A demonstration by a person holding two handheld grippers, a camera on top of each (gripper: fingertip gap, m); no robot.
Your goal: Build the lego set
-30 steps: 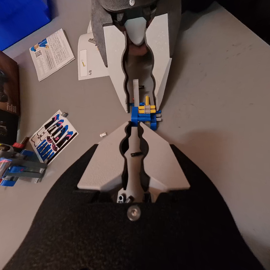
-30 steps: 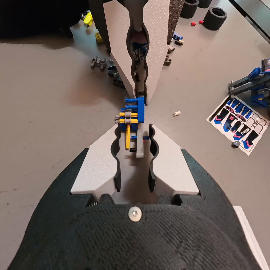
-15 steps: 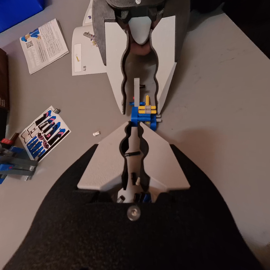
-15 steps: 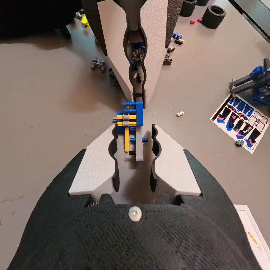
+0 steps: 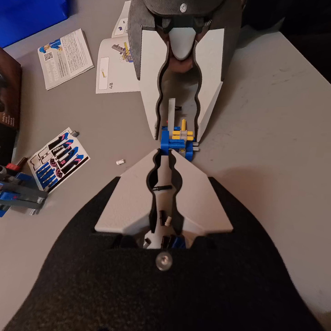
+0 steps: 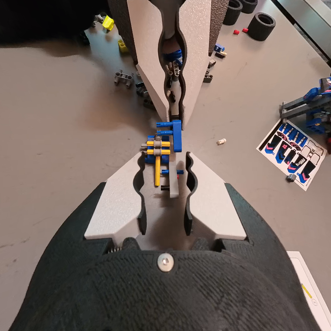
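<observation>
A hobby-style workbench: grey table [image 6: 53, 125], loose bricks [image 6: 123, 78], instruction booklet [image 5: 114, 71], sticker sheet [image 5: 59, 159].

The left gripper [image 5: 164, 152] pointed tip-to-tip at the right gripper [image 6: 163, 155], its jaws nearly closed; the right's jaws stood spread apart.

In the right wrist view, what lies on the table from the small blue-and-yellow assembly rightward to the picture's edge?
Blue-and-yellow assembly → small white peg → sticker sheet → partly built blue and grey model at the right edge.
</observation>
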